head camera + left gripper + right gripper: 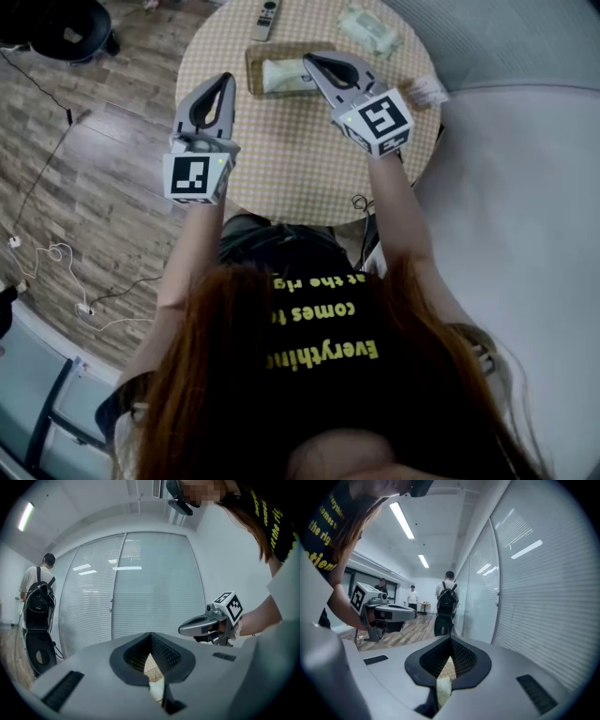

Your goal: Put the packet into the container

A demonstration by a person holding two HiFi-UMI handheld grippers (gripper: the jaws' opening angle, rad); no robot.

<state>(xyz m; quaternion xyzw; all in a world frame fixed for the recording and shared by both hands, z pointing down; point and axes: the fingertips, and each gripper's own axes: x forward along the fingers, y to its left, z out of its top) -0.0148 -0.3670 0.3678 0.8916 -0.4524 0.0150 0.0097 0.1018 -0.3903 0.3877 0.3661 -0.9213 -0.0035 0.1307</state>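
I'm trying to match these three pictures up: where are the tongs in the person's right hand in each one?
Head view: right tongs upper centre, above the checked table.
Left gripper view: right tongs mid right, tips pointing left.
Right gripper view: right tongs fill the bottom, shut.
Shared landmark: left tongs, seen in all three.

Two packets (286,77) (368,28), one container (251,70), one remote (266,19)
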